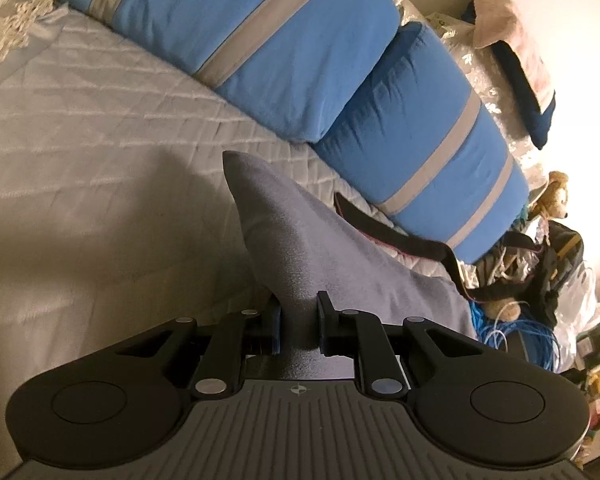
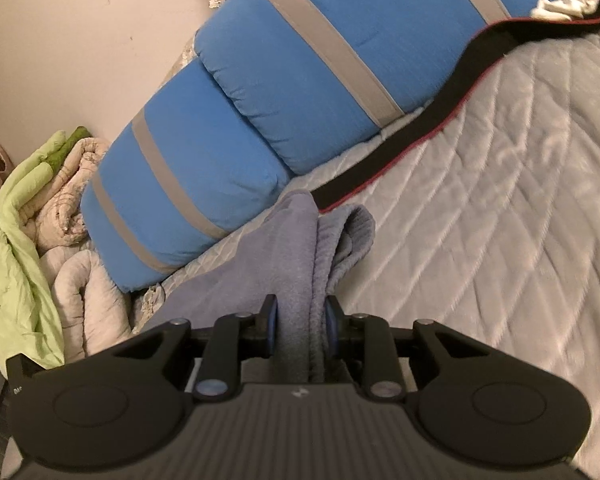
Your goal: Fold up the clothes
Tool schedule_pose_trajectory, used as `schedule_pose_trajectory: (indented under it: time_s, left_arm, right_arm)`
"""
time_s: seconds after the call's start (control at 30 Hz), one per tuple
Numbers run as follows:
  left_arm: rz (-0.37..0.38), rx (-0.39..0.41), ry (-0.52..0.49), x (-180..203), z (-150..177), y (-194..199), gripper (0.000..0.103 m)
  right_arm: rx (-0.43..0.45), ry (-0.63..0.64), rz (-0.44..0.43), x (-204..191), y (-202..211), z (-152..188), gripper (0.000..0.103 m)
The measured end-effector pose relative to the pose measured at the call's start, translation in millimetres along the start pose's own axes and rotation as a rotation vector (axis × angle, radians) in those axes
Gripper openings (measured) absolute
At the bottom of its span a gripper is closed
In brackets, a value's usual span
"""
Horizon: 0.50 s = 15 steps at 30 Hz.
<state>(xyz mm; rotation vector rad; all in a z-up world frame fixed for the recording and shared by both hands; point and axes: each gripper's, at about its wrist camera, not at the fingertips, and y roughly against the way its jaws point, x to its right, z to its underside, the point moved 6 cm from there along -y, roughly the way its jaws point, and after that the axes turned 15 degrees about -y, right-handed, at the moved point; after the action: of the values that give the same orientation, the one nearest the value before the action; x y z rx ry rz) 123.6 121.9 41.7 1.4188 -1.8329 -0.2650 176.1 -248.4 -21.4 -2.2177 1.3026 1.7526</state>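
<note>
A grey-blue fleece garment [image 1: 292, 232] is lifted off the quilted bed [image 1: 80, 152]. My left gripper [image 1: 299, 326] is shut on one part of it, and the cloth rises in a peak beyond the fingers and drapes off to the right. In the right wrist view the same garment [image 2: 300, 248] is bunched in folds, with a ribbed cuff or hem showing at its right. My right gripper [image 2: 300, 324] is shut on that thick bunch. Neither gripper shows in the other's view.
Blue pillows with grey stripes [image 1: 260, 40] [image 2: 300, 80] lie along the wall. A black strap with red edging [image 2: 420, 128] [image 1: 384, 232] trails over the quilt. Rolled beige and green bedding [image 2: 40, 208] sits at the left. Plush toys, bags and blue cable [image 1: 540, 280] crowd the right.
</note>
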Motion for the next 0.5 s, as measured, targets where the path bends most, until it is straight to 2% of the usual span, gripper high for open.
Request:
schedule_pose_trajectory:
  time_s: [0.5]
  left_arm:
    - [-0.024, 0.031, 0.017, -15.4, -62.9, -38.9, 0.015]
  right_arm:
    - [0.020, 0.034, -0.037, -21.9, -53.3, -55.7, 0.025]
